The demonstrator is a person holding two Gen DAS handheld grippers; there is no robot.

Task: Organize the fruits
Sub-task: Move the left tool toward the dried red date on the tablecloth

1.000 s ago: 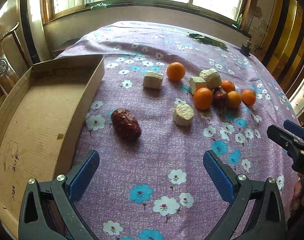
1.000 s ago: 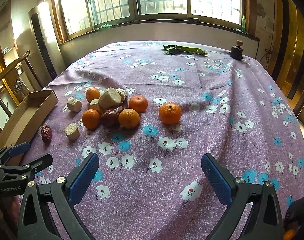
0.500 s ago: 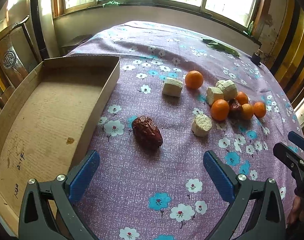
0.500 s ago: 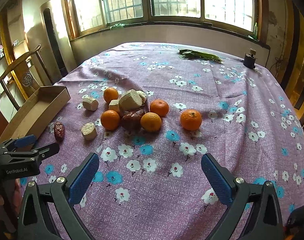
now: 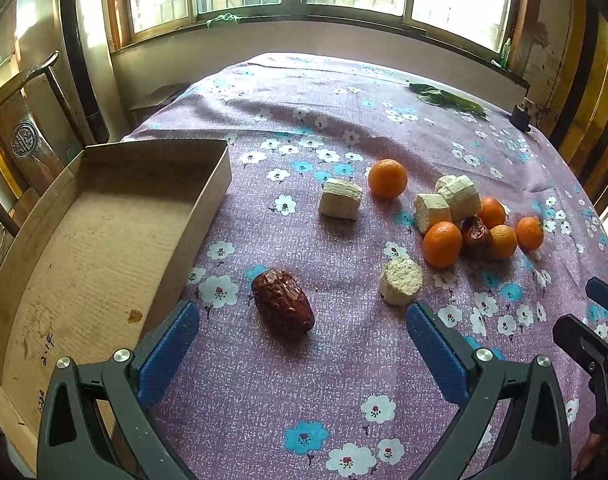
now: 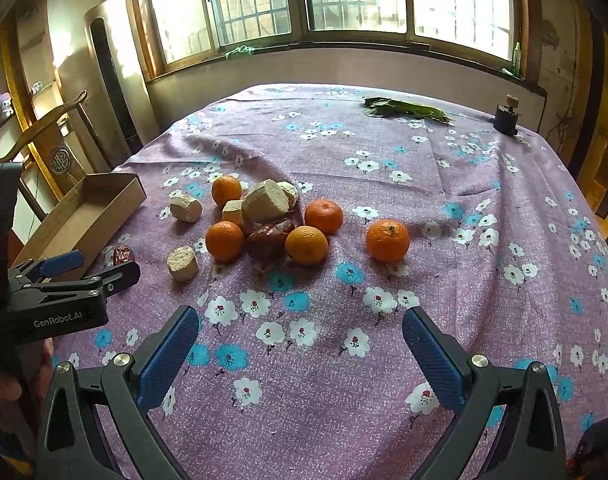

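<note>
Cardboard box lay at the left edge of the tabletop, open side up, nothing in it, on a purple flowered cloth. Left gripper hung low over the cloth, blue pads wide apart, holding nothing. A wrinkled red date lay loose just ahead of its gap, beside the box wall but not touching.

Past the date: one pale cut chunk alone, another pale chunk farther back, a lone orange beside it. To the right, a cluster of oranges, pale chunks and a second date, touching one another. One more orange sat apart on the cluster's right.

Right gripper also spread wide and empty, over bare cloth nearer than the cluster. Green leaves and a small dark jar lay at the far right edge.
</note>
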